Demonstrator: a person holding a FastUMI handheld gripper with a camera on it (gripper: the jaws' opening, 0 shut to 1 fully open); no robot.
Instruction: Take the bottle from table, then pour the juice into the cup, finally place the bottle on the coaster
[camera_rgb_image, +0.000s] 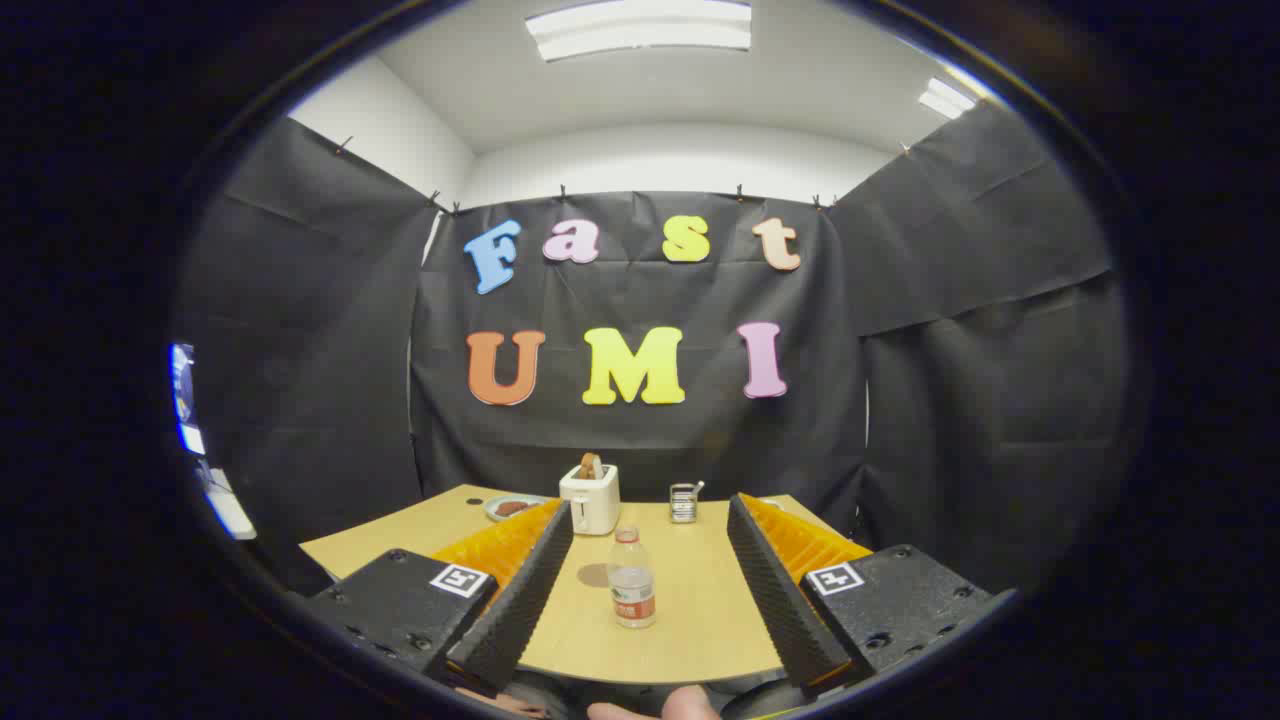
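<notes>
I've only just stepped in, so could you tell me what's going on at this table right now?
A person is holding a handheld gripper over a wooden table, with its fingers spread wide open and touching nothing. A small bottle stands upright on the table between them, not yet grasped. Just behind the bottle lies a round coaster. Farther back are a white toaster, a plate beside it and a small metal cup.

You are in a recording booth set up indoors: black cloth (640, 420) hangs clipped behind the wooden table (690, 600), white walls and ceiling strip lights (640, 28) rise above it, and a toaster (590, 497) stands at its far edge.
</notes>
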